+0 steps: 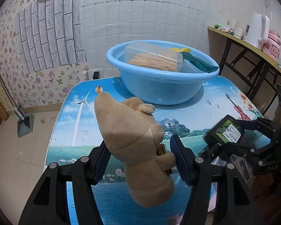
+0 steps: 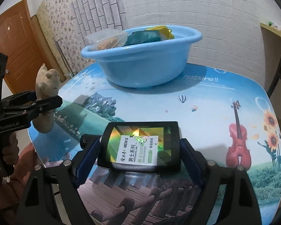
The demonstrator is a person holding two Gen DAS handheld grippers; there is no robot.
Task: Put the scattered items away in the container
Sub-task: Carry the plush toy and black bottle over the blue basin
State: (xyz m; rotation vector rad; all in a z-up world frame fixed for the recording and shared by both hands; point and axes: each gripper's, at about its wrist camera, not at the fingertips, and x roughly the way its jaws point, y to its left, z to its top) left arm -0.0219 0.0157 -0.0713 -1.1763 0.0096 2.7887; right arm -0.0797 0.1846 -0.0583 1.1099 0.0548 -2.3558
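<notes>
- Plush tan fabric sits squeezed between the left fingers: they are clamped on the bear toy, held up off the worktop; its soft body could sag or slide out on the way to the blue basin.
- Right fingers stand apart either side of the black bottle, which lies flat; whether the pads touch it I cannot tell. Its slick sides could squirt free, or it could skid, if they close off-centre.
- Both grippers tilt downward toward the worktop, side by side and near enough to collide.
- Already crowded, the basin holds a clear box and a green pouch, so a careless drop may bounce out.
</notes>
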